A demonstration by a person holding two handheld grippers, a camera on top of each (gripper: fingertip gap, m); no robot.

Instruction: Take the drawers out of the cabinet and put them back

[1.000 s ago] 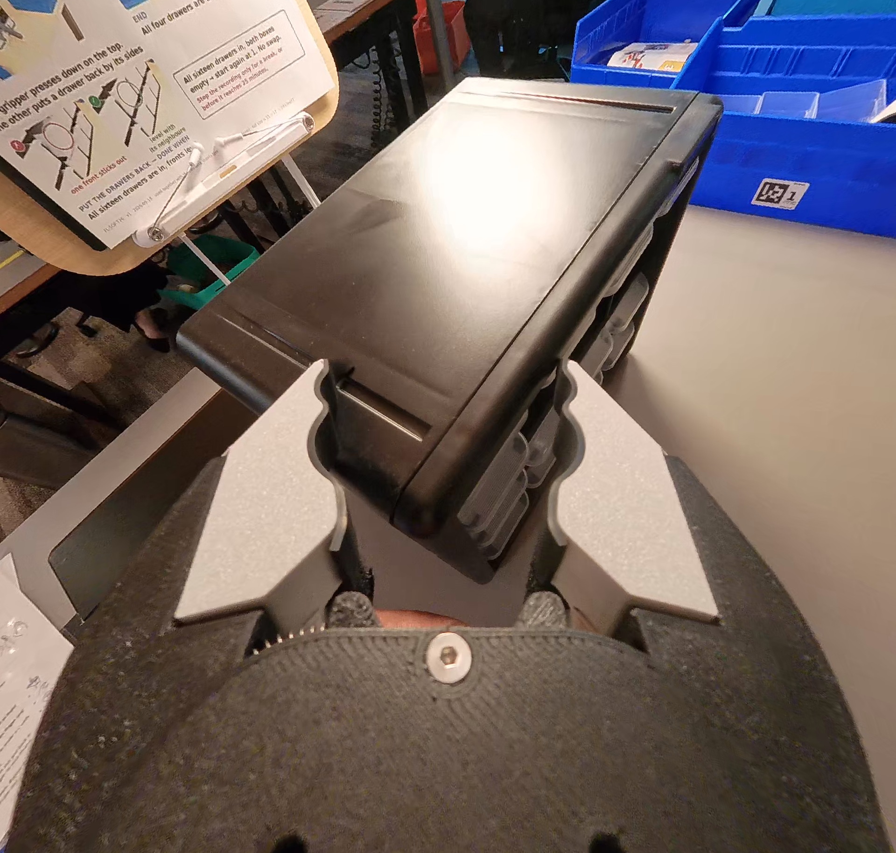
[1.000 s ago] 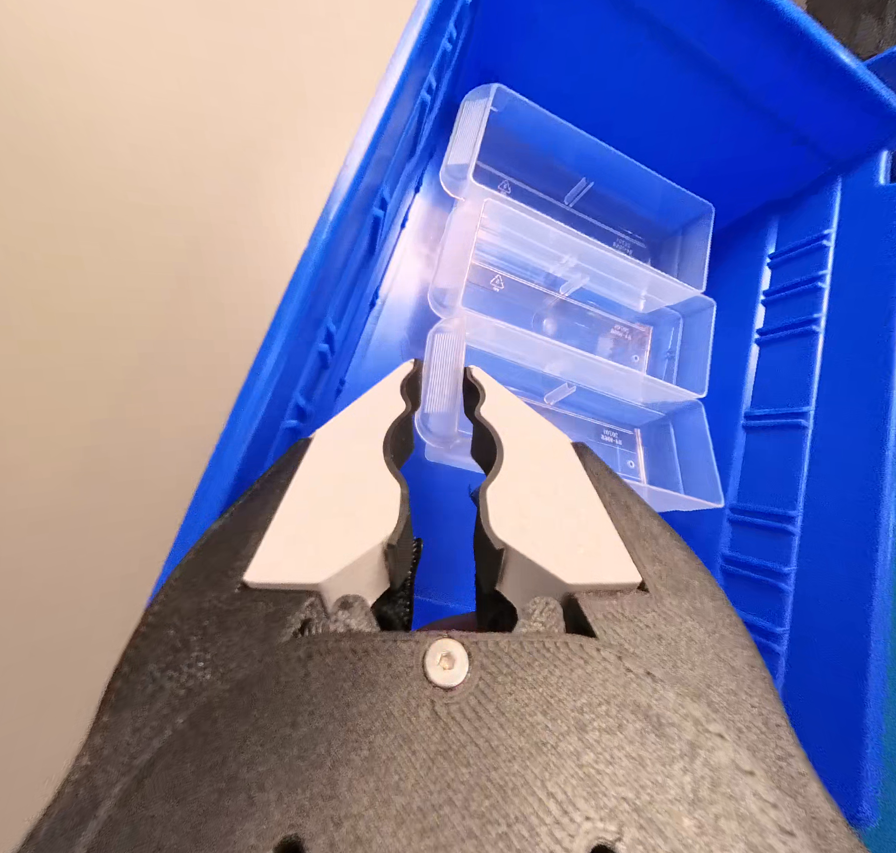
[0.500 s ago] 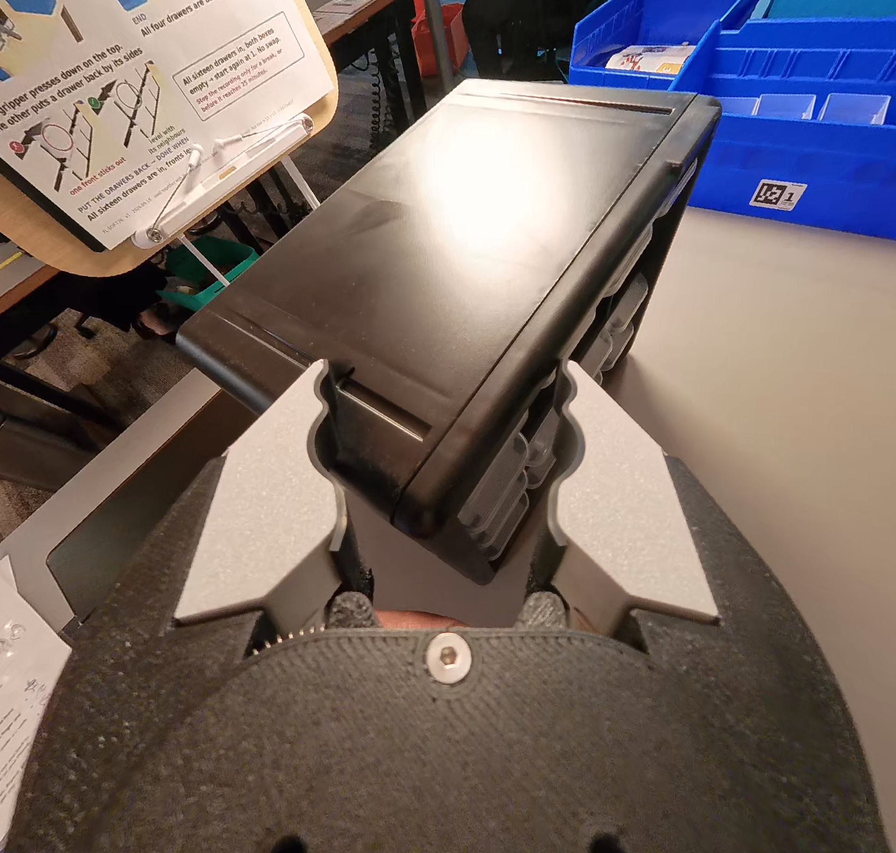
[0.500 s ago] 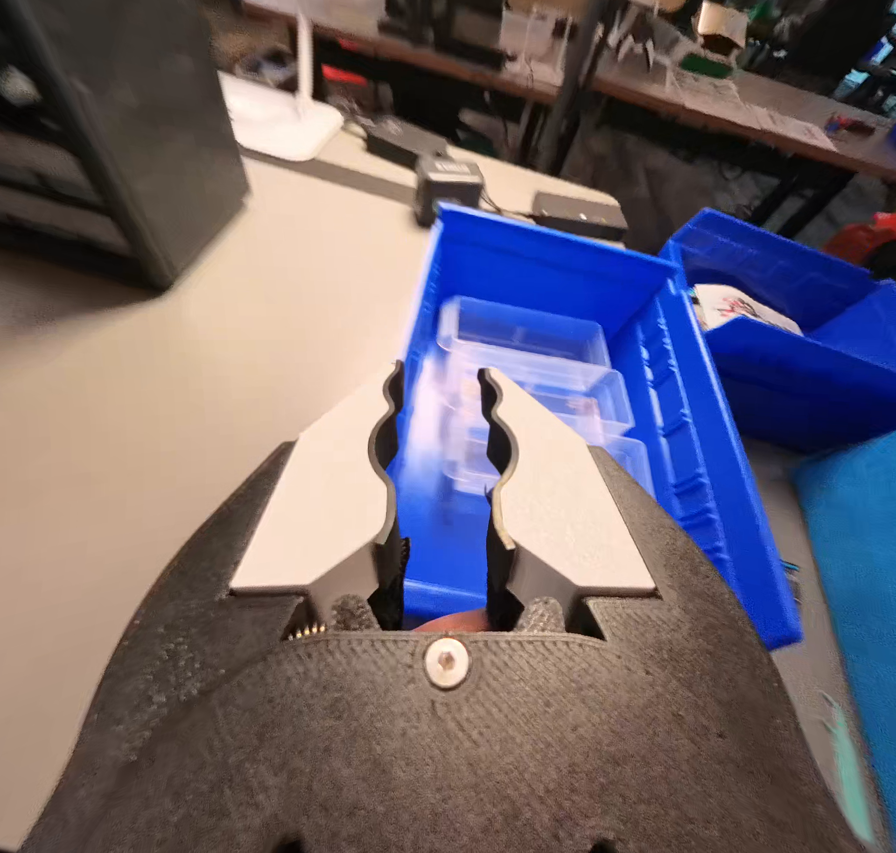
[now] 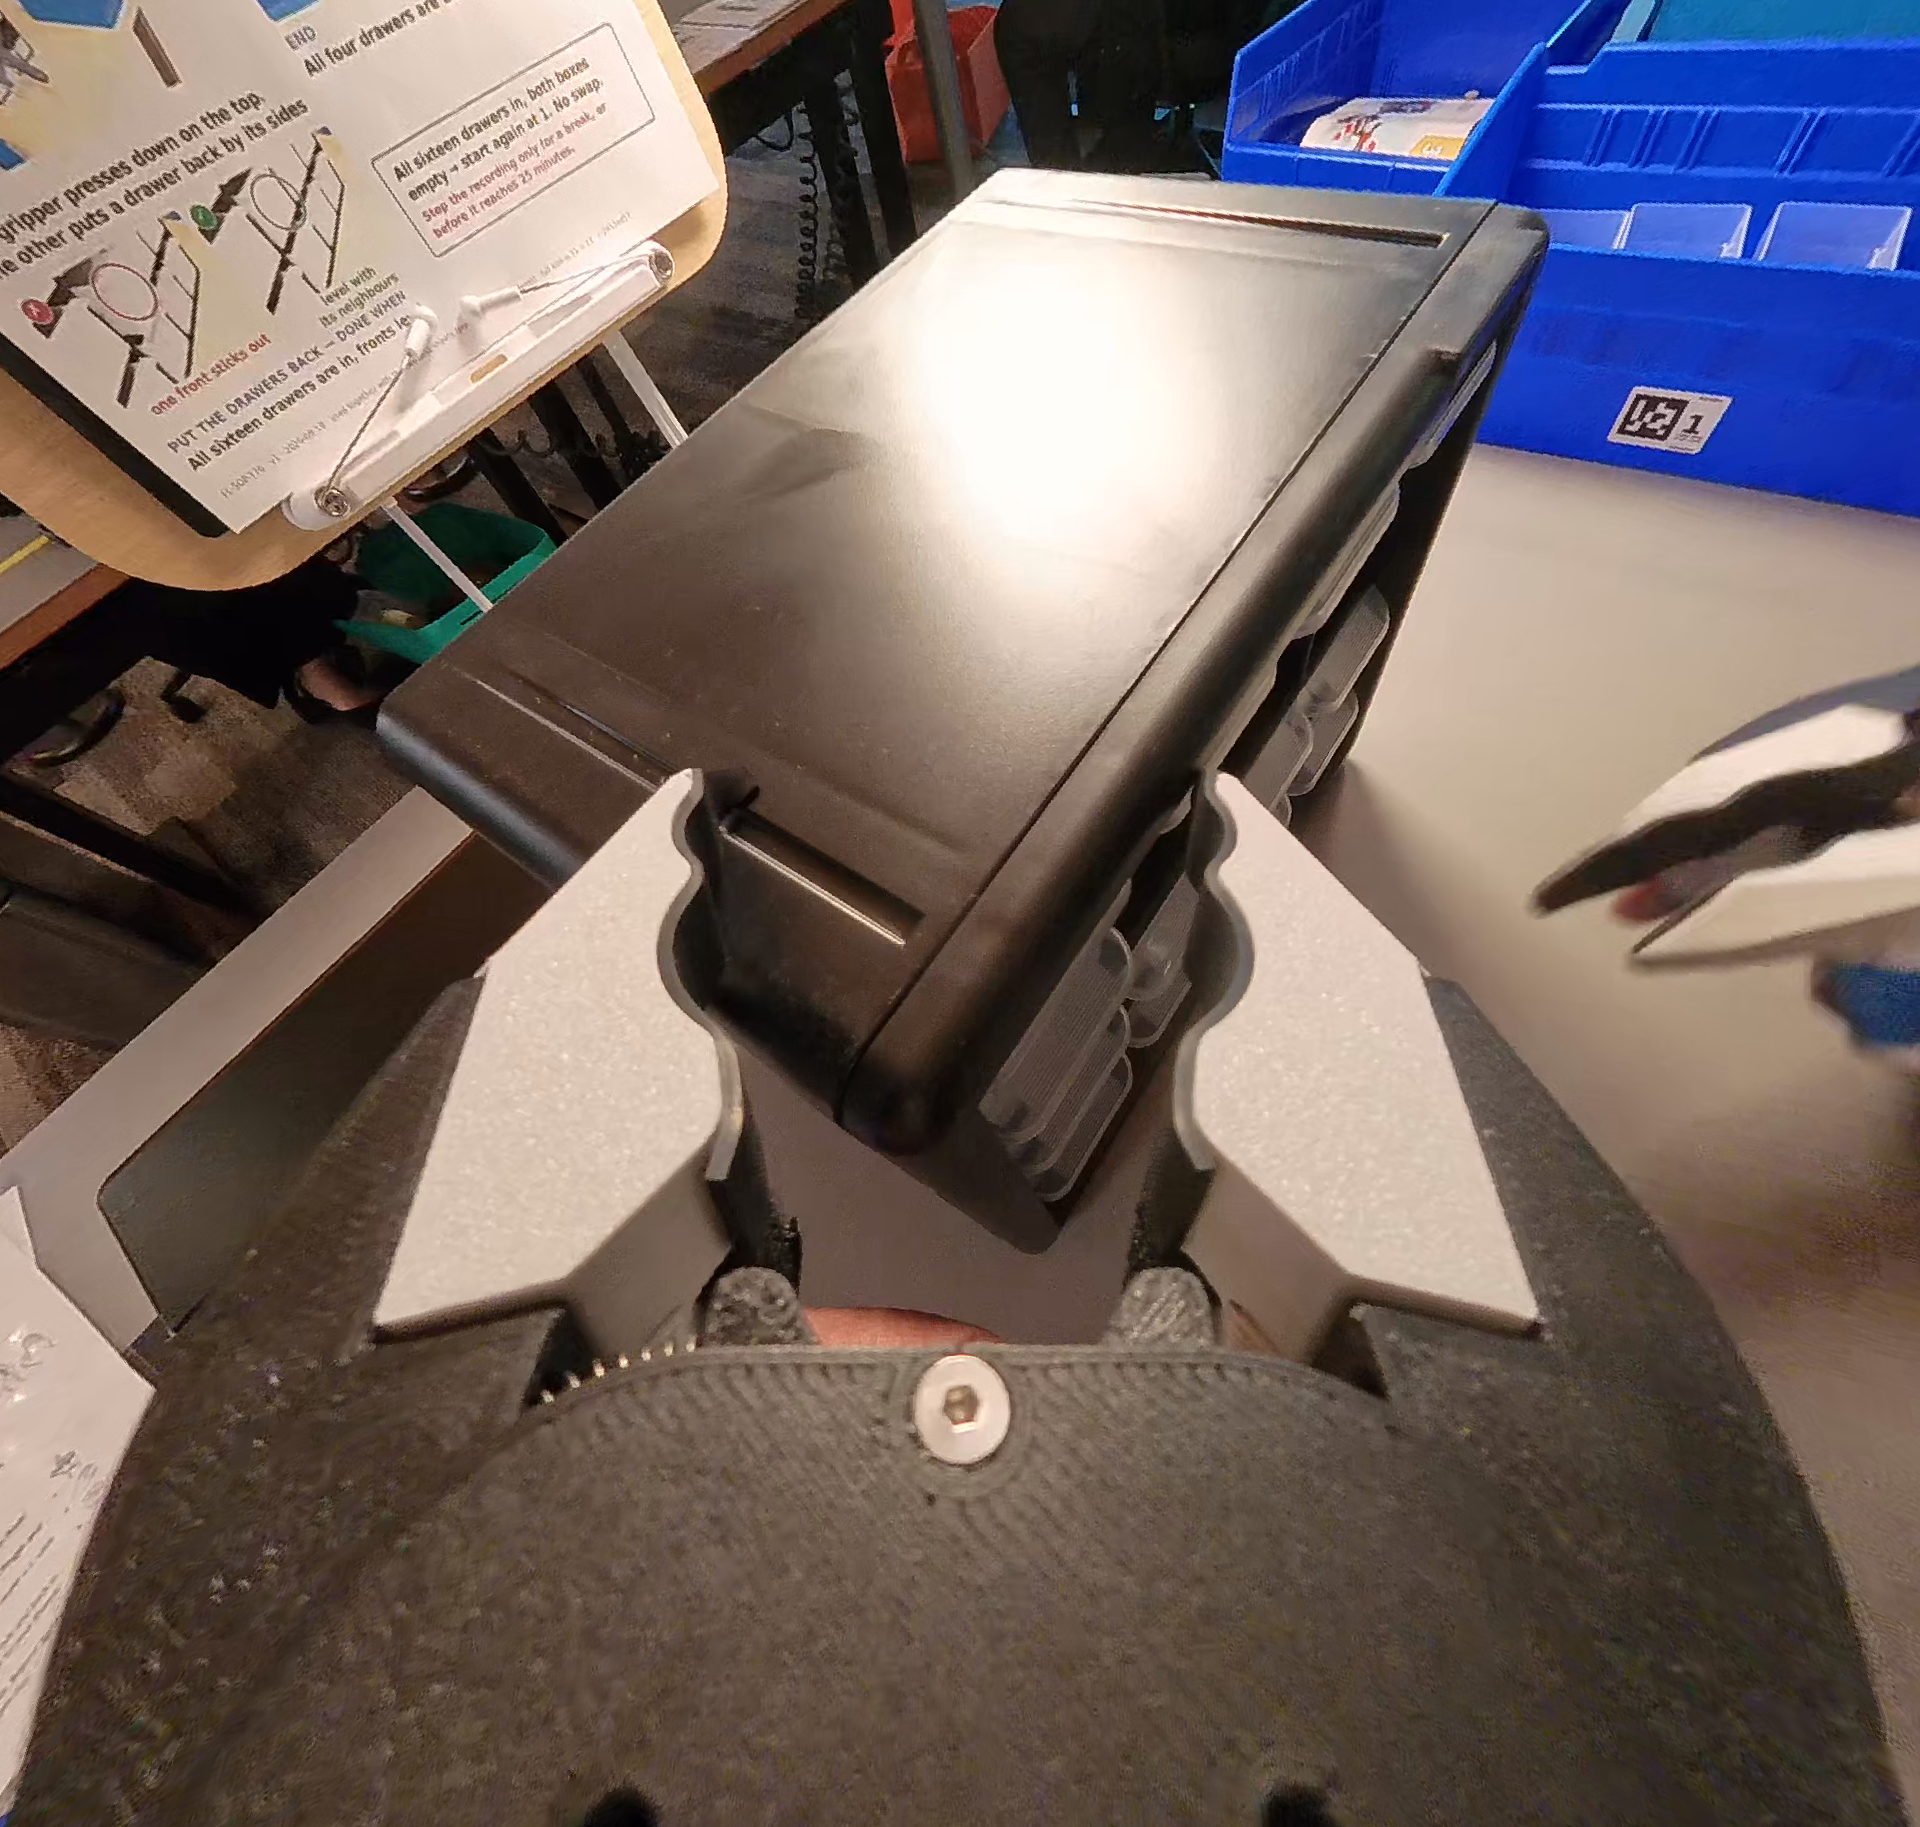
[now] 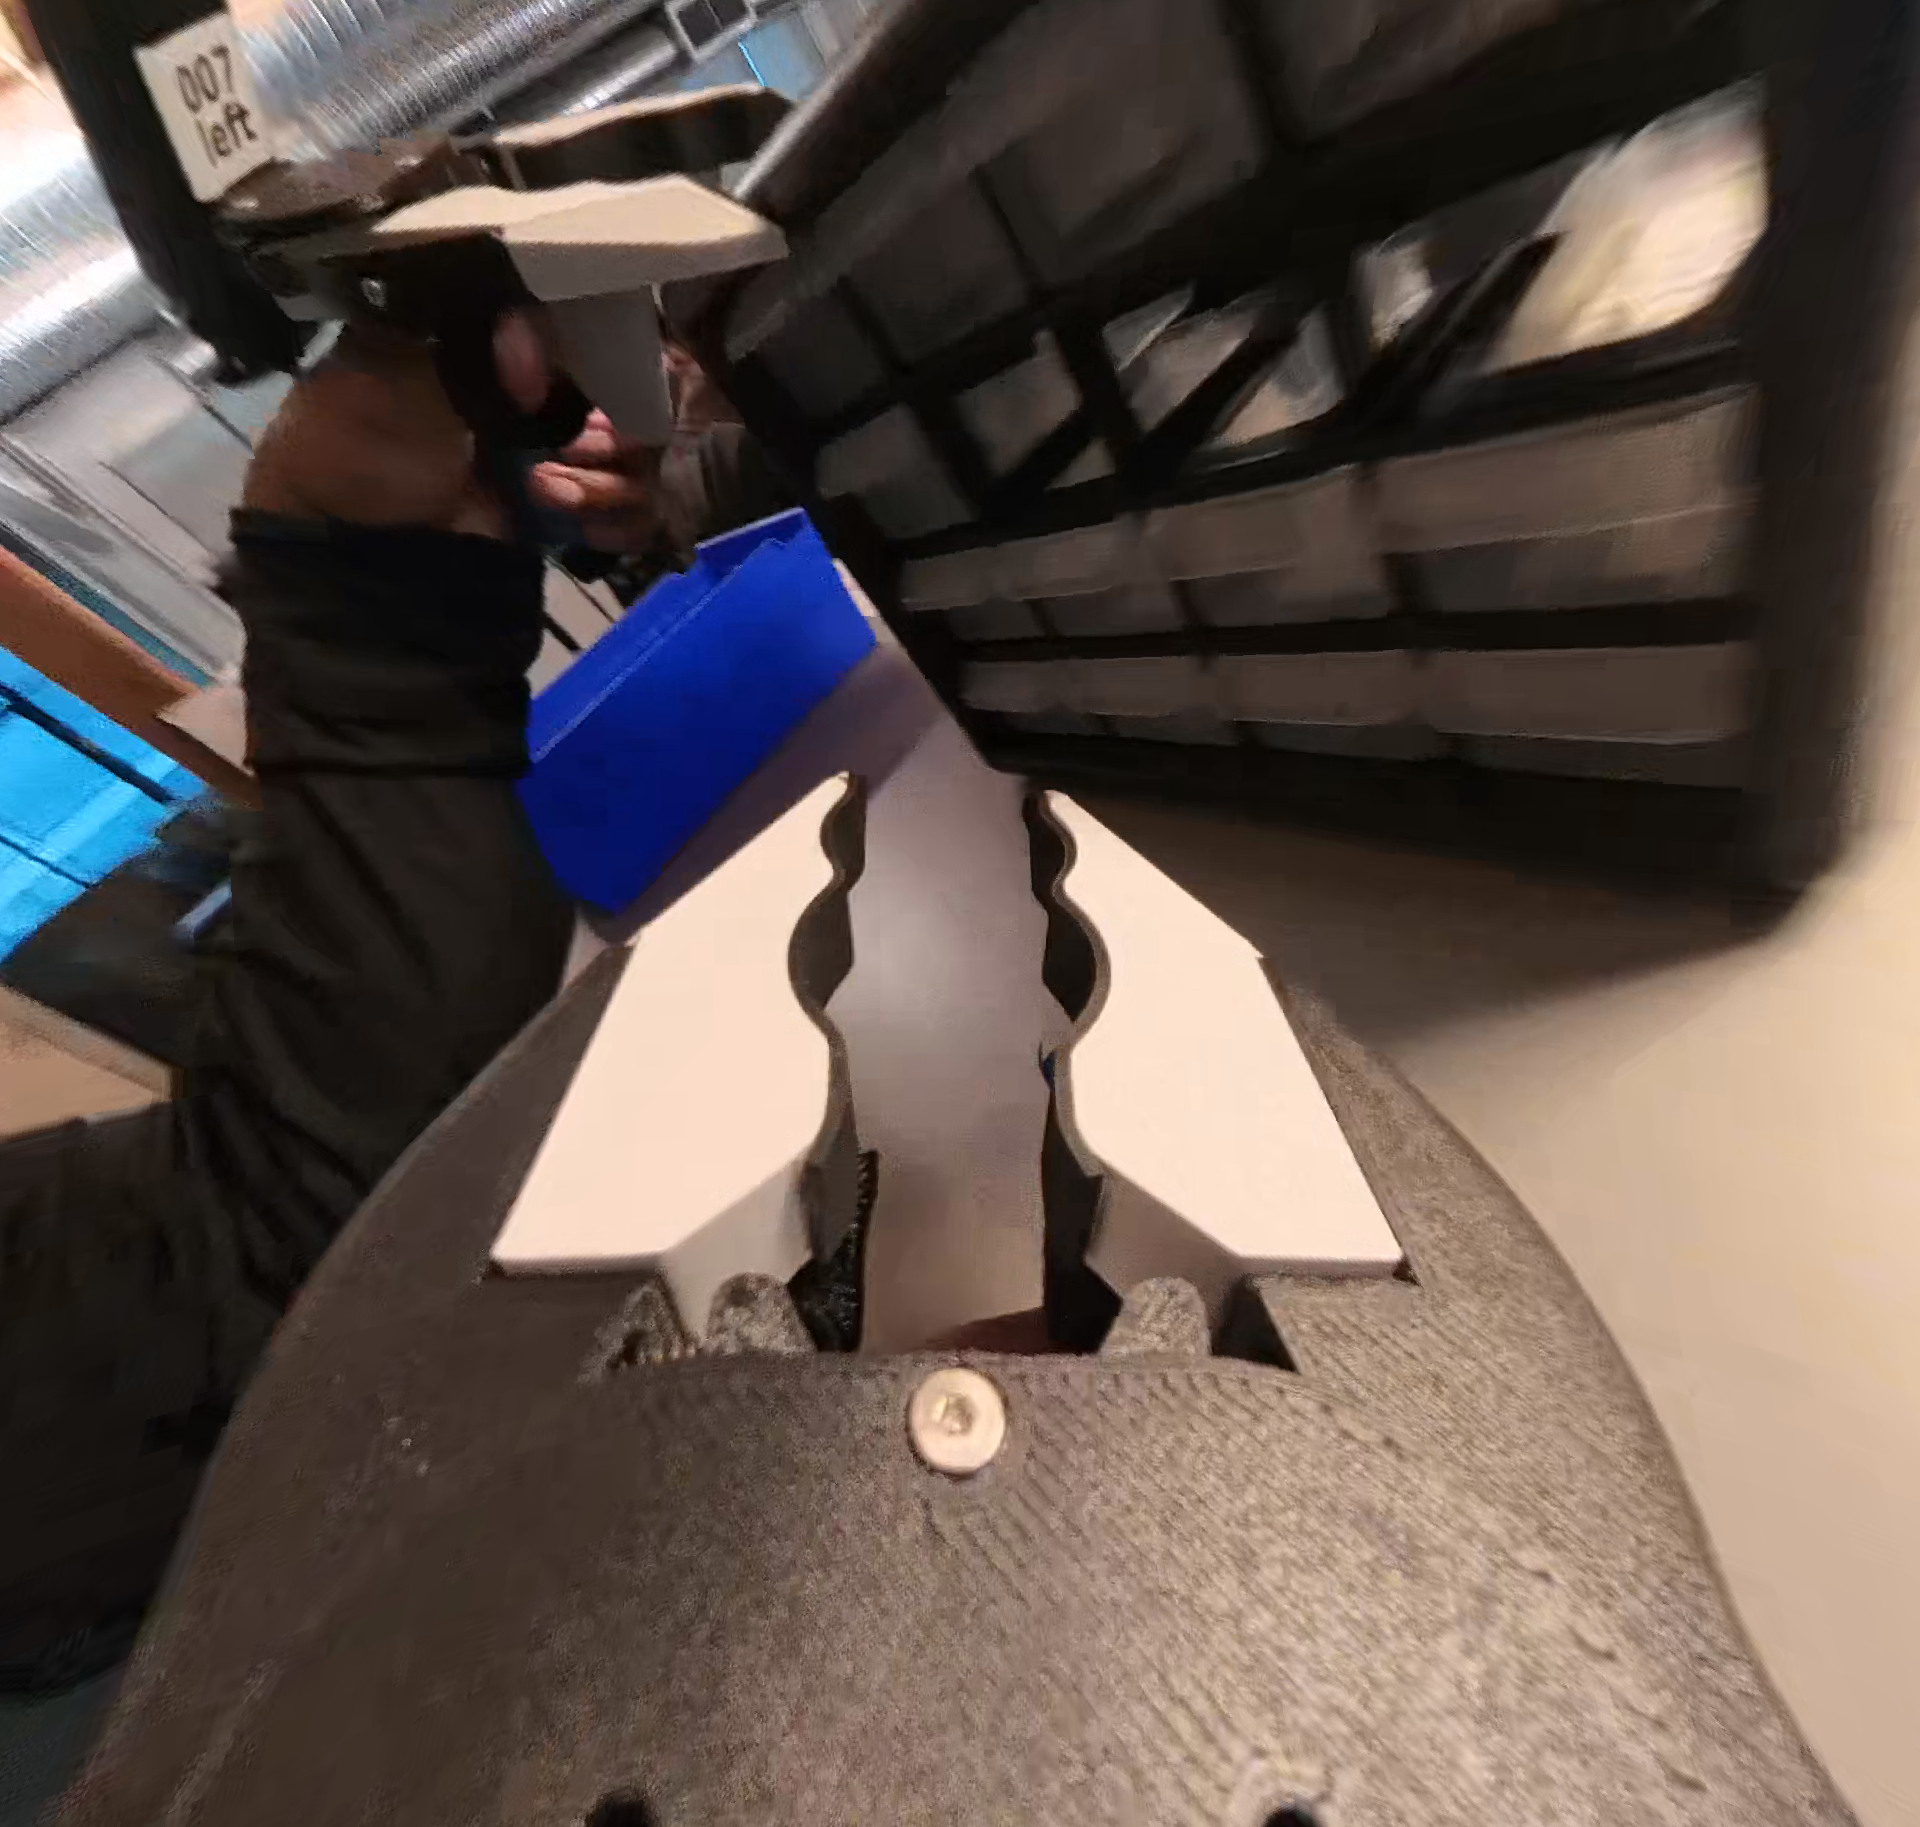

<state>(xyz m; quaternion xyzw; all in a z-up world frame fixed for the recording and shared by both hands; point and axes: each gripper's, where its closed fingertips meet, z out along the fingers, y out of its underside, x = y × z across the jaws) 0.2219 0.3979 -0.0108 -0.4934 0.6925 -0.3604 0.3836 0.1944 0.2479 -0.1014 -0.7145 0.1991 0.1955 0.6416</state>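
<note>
Left wrist view looks down over the cabinet (image 5: 997, 530) top — right faces its front — both close.

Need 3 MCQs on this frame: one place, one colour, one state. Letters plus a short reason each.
1. Where is the left tool?
A. at the cabinet's top corner
B. inside a bin
C. flat on the table

2. Colour of the bins behind the cabinet?
A. red
B. blue
C. green

3. Right tool?
A. gripping a drawer
B. open, nothing between its fingers
C. gripping paper

A: its fingers straddle the black cabinet's near top corner.
B: the bins are plainly blue.
B: only bare table shows in the gap.
</note>
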